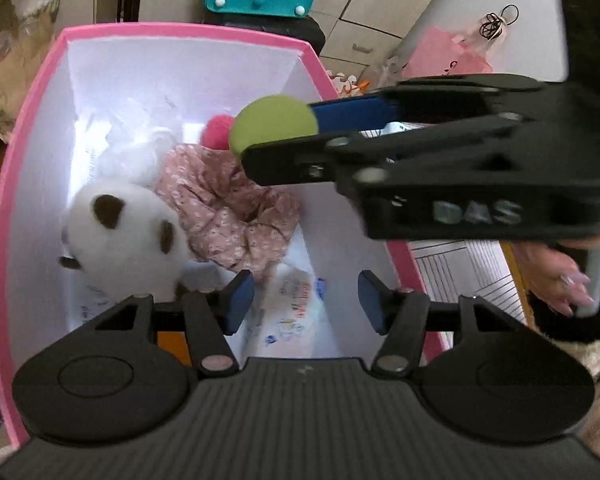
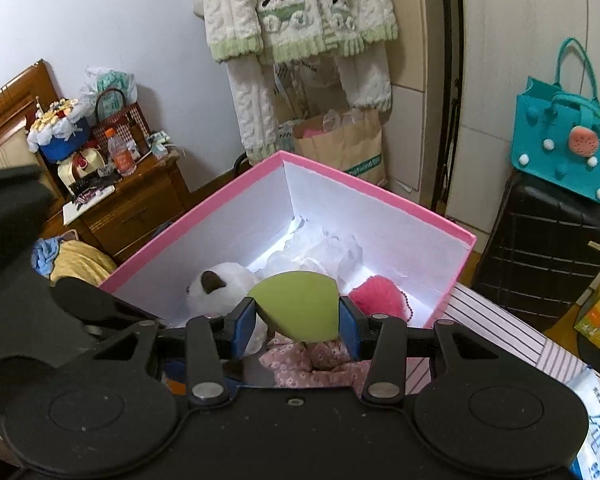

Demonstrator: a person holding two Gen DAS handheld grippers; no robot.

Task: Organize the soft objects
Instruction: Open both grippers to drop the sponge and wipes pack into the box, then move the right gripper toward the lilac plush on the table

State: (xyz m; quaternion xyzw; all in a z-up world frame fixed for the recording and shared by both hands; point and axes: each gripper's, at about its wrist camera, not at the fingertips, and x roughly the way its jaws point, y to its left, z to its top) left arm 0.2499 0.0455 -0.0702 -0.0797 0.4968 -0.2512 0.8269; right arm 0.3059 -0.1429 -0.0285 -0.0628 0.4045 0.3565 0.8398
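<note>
A pink box (image 1: 4, 184) with white inner walls holds a white panda plush (image 1: 120, 236), a pink floral cloth (image 1: 228, 208), a pink fuzzy ball (image 1: 216, 130) and white crumpled stuff. My right gripper (image 2: 298, 322) is shut on a green soft sponge (image 2: 300, 304) and holds it over the box (image 2: 380, 190); it shows from the side in the left wrist view (image 1: 316, 128), with the sponge (image 1: 272, 124) at its tip. My left gripper (image 1: 306, 300) is open and empty, over the box's near end above a printed packet (image 1: 292, 308).
A teal bag (image 2: 560, 148) sits on a black suitcase (image 2: 540, 256) at the right. A wooden nightstand (image 2: 132, 208) with clutter stands at the left. A paper bag (image 2: 340, 140) and hanging knitwear (image 2: 296, 8) are behind the box. A striped cloth (image 2: 500, 344) lies beside the box.
</note>
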